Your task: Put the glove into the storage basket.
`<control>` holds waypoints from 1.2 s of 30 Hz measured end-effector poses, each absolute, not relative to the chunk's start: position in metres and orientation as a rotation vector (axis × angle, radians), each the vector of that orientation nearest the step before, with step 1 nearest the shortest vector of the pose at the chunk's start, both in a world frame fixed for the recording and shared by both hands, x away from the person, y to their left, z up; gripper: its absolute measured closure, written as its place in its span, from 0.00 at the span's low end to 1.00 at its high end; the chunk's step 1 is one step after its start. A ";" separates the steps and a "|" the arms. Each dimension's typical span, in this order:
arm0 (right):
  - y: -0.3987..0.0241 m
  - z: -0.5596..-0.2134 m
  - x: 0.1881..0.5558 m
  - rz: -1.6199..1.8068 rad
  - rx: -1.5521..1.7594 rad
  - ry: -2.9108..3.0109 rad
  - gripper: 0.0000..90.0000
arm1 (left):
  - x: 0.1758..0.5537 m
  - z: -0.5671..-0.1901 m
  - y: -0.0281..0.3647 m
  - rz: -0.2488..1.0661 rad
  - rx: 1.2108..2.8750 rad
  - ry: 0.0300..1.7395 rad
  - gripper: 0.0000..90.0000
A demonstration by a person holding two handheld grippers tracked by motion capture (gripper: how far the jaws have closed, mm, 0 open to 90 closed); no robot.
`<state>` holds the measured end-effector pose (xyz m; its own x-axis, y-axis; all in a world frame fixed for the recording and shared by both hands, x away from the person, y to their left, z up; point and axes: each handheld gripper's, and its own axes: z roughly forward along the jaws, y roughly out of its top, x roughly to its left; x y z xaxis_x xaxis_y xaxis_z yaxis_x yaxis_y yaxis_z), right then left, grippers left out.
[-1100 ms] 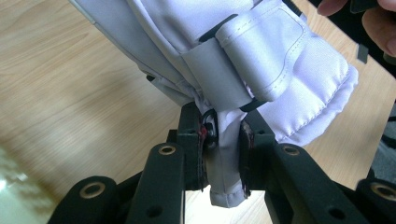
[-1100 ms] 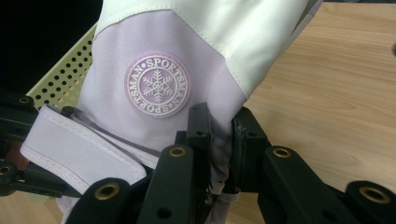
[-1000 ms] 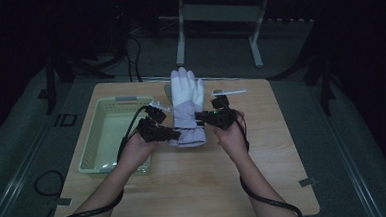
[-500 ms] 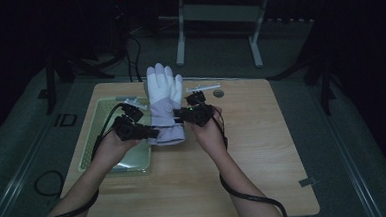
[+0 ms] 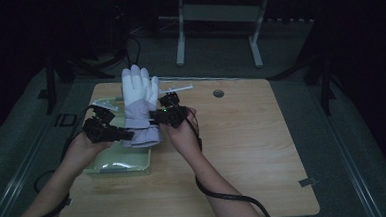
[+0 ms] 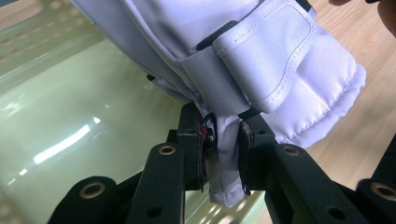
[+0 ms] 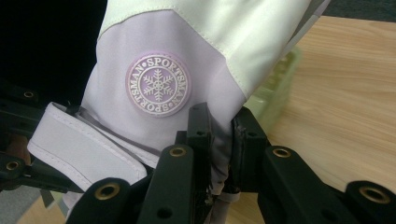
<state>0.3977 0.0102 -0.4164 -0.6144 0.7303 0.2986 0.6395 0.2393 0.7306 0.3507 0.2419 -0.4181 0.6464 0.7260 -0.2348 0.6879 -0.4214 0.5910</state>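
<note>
Glove's (image 5: 140, 109) fingertips blur into dark room; thin pale item near surface's (image 5: 243, 151) far edge hard to make out, possibly a stick. Pale wooden surface, rounded corners, dim grey floor around. White and lilac padded ski glove held upright above surface's left side, over green plastic tray (image 5: 119, 161). Round snowflake badge (image 7: 159, 84), stitched cuff strap. Left hand-held gripper (image 5: 127, 135) clamped on cuff's left edge; right hand-held gripper (image 5: 154, 114) pinching cuff's right edge.
</note>
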 end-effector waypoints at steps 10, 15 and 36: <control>0.058 -0.438 0.393 1.302 1.336 2.434 0.89 | 0.348 -0.432 0.282 0.045 2.255 1.145 0.83; 0.071 -0.456 0.389 1.247 1.344 2.470 0.89 | 0.350 -0.455 0.291 -0.019 2.286 1.172 0.82; 0.090 -0.504 0.395 0.829 1.358 2.645 0.81 | 0.364 -0.520 0.281 -0.217 2.341 1.325 0.81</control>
